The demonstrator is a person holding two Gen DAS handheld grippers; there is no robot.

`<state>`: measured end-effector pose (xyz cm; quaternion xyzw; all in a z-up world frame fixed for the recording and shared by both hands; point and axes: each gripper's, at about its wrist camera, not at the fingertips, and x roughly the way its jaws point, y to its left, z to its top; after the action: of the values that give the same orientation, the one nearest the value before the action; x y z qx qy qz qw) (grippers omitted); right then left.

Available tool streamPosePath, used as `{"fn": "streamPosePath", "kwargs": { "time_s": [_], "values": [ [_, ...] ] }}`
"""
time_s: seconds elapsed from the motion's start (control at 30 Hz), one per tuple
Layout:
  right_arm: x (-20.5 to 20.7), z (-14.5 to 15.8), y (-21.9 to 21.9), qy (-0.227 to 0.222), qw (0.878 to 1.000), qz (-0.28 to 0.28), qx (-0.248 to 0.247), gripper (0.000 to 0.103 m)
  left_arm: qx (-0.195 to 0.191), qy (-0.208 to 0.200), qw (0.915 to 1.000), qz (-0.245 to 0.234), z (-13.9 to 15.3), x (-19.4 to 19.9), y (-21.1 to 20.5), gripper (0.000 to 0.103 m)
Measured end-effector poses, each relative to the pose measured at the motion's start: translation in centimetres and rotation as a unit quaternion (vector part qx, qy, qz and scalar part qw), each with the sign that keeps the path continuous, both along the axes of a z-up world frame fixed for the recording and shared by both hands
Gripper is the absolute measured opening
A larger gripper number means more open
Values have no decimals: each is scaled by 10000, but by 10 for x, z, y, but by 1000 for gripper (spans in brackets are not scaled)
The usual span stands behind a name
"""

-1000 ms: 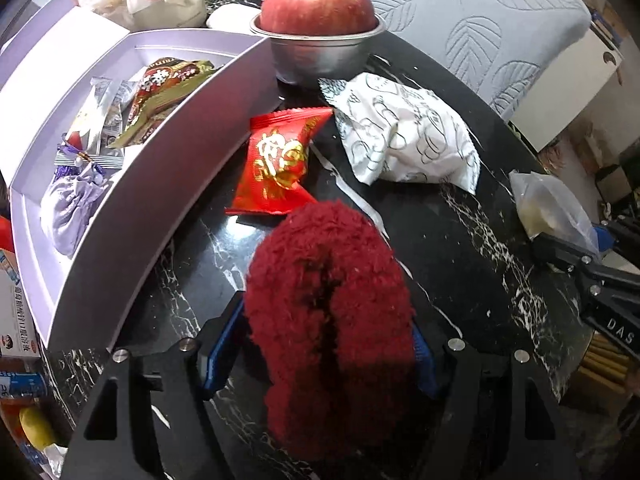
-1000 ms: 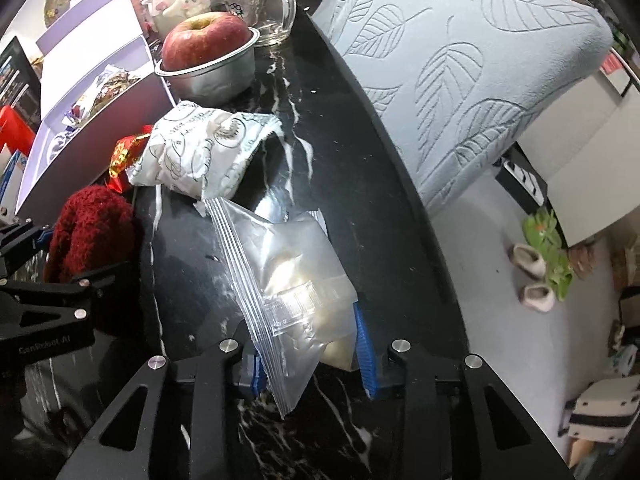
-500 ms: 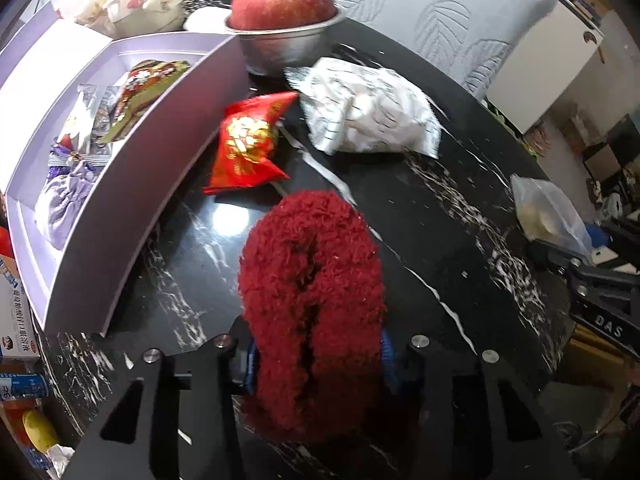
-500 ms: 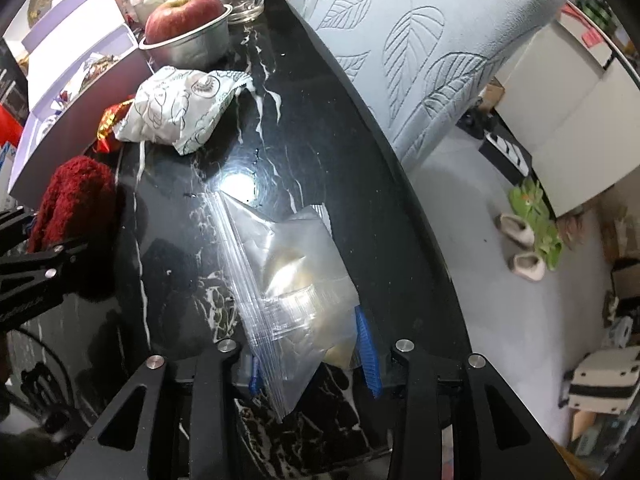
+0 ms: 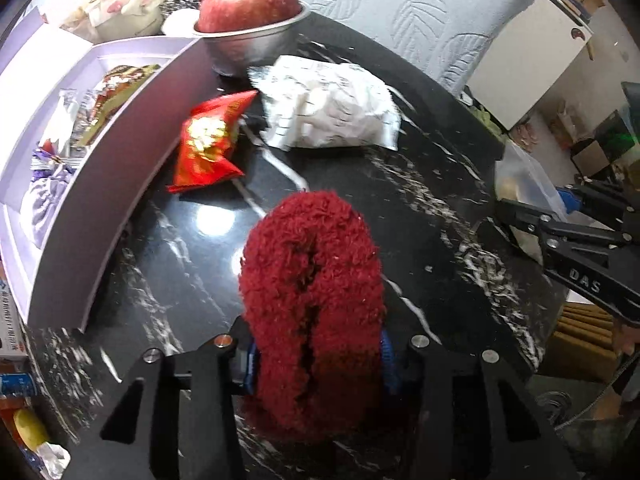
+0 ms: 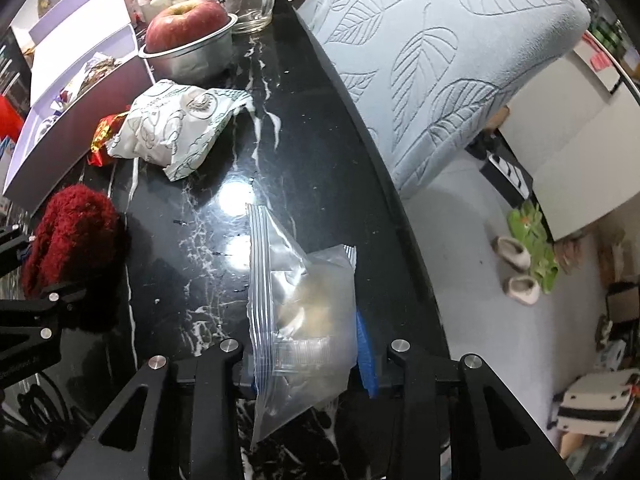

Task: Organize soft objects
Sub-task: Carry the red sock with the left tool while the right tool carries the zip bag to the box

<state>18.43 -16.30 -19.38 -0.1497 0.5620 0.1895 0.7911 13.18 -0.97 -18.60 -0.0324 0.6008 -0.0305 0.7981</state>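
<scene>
Black marble table carries lavender box, white packet, red pouch; left gripper clamps red fuzzy sock, right gripper, jaws just closing, pinches zip bag.

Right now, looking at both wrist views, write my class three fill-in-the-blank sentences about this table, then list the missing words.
1. The left gripper is shut on a fluffy ___ bundle.
2. The right gripper grips a clear ___ bag.
3. The metal bowl holds an ___.

Missing words: red; zip; apple
</scene>
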Motion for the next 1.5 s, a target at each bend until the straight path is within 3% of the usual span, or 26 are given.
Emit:
{"fn": "streamPosePath", "kwargs": {
  "time_s": [0.33,0.77,1.27,1.5],
  "values": [
    [-9,1,-13,98,9999,-102,-10,32,-393,127,9991,-94,-2,-21,-16,42],
    [-81,10,-2,394,9990,153,119,32,-325,39,9993,-190,18,-84,-6,42],
    [-160,36,54,732,9887,1199,513,32,-283,-175,9984,455,55,-150,44,42],
    [-167,56,92,764,9784,1762,759,32,-33,-456,9954,837,77,-164,69,42]
  ]
}}
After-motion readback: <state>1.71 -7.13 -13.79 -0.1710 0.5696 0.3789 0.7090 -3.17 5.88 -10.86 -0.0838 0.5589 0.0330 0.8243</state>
